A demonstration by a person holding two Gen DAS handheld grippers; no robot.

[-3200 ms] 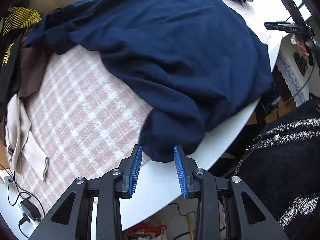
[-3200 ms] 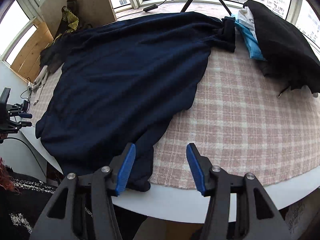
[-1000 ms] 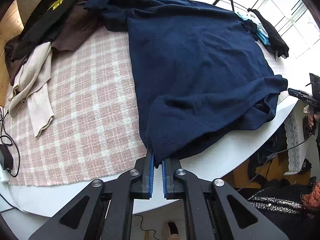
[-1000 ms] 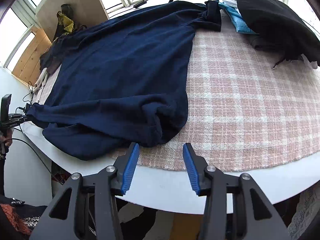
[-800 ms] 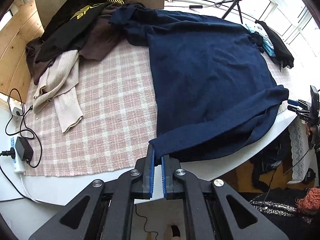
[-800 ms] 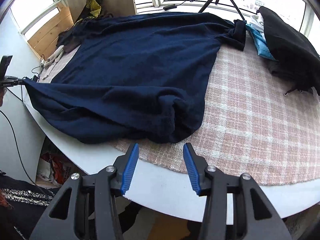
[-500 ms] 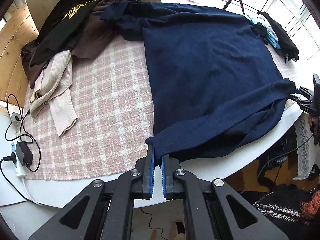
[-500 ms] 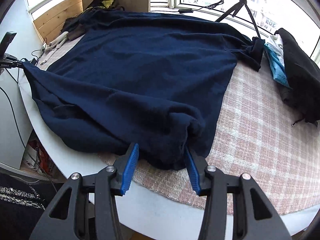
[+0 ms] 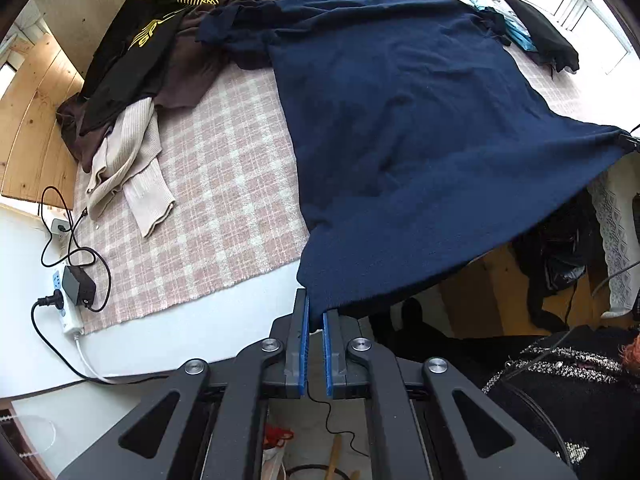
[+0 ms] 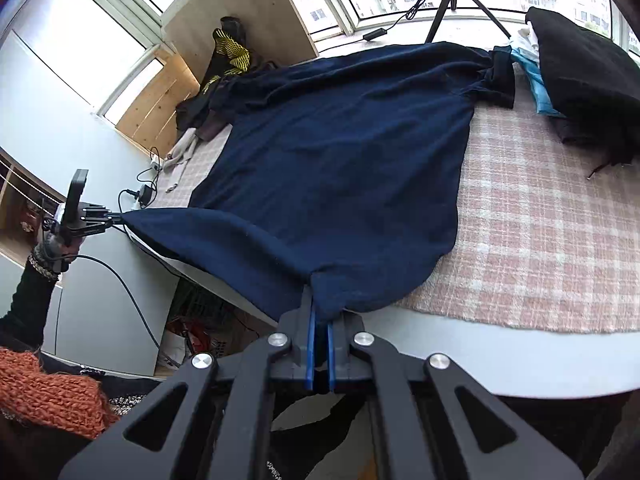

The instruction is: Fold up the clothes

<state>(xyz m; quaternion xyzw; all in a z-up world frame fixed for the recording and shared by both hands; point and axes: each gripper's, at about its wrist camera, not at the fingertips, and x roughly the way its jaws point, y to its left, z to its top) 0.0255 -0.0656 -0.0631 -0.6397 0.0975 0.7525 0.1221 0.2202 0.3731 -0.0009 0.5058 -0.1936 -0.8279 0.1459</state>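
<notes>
The big blue sweater lay spread on the checked cloth, its near edge lifted off the table. The left gripper pinched one bottom corner, and the right gripper pinched the other. It looked soft and floppy, so corners seemed the best place to hold.

Left tongs and right tongs both clamped tight

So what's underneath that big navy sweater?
A pink checked cloth shows beside the navy sweater and runs under it. What else lies beneath stays hidden. Its near hem hangs lifted off the table.
</notes>
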